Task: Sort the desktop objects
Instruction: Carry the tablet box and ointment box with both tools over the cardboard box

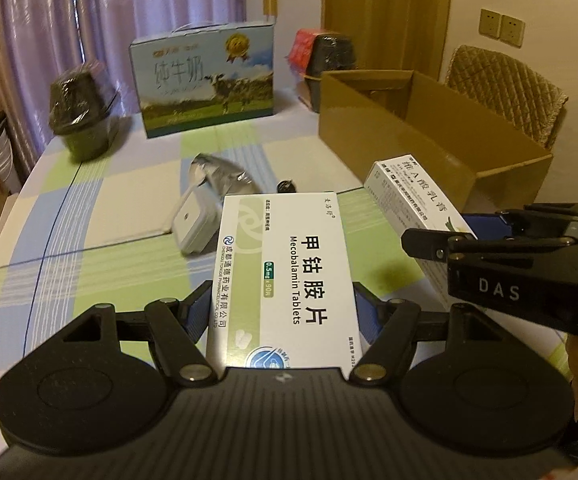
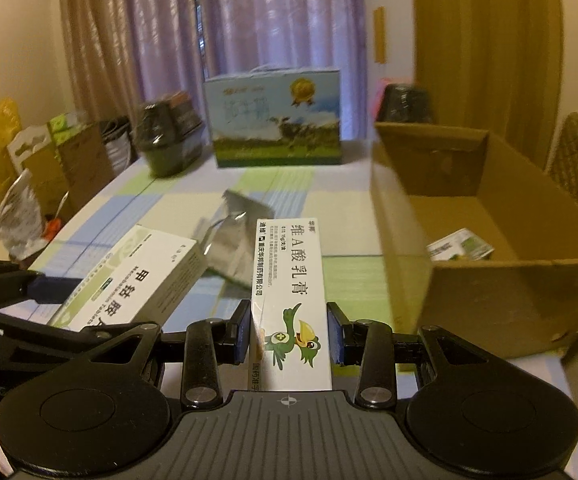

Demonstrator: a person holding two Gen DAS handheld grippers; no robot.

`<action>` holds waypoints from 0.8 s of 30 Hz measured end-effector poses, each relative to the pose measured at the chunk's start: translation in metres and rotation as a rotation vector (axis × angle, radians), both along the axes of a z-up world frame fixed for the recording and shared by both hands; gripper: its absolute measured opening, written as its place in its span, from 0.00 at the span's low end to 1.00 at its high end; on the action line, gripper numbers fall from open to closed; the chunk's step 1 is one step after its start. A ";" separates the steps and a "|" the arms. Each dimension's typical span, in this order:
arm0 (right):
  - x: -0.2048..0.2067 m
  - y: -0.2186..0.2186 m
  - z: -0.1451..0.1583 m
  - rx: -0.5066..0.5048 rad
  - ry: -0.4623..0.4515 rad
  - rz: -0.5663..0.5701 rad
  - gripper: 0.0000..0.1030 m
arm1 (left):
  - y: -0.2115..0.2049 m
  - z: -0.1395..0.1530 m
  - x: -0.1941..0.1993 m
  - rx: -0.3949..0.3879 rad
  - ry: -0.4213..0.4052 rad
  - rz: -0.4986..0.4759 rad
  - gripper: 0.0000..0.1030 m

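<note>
I see the milk carton at the table's far edge; the open cardboard box sits along the right edge, a small packet inside it; a foil pouch lies mid-table, a small white case just before it; wrapped pots stand at the far left corner.

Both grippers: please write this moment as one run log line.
left gripper: holds Mecobalamin box | right gripper: holds cream box | cardboard box: open, one small box inside
</note>
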State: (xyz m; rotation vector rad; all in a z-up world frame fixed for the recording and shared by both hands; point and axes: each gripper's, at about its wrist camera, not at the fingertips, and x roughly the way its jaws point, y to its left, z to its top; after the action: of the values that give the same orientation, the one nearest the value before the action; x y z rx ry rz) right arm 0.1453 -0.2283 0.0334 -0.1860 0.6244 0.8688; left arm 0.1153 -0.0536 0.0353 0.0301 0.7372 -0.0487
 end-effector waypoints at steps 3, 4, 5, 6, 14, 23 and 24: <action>0.005 -0.009 0.006 0.014 -0.011 -0.025 0.34 | -0.009 0.005 0.001 0.002 -0.010 -0.016 0.65; 0.006 -0.012 0.008 0.019 -0.014 -0.035 0.34 | -0.012 0.007 0.002 0.003 -0.012 -0.022 0.65; 0.008 -0.016 0.010 0.026 -0.014 -0.045 0.34 | -0.016 0.009 0.003 0.003 -0.015 -0.026 0.65; 0.010 -0.019 0.012 0.032 -0.016 -0.054 0.34 | -0.019 0.011 0.004 -0.001 -0.019 -0.031 0.65; 0.036 -0.048 0.047 0.084 -0.059 -0.146 0.34 | -0.050 0.028 0.019 -0.022 -0.048 -0.079 0.65; 0.098 -0.088 0.087 0.107 -0.103 -0.250 0.34 | -0.096 0.047 0.060 -0.050 -0.084 -0.150 0.65; 0.104 -0.090 0.088 0.096 -0.110 -0.254 0.34 | -0.101 0.048 0.066 -0.054 -0.086 -0.156 0.65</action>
State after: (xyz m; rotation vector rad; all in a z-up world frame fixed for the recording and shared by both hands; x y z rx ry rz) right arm 0.2493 -0.3185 0.1210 -0.0645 0.4902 0.6372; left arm 0.1808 -0.1543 0.0838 0.0378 0.6461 -0.2153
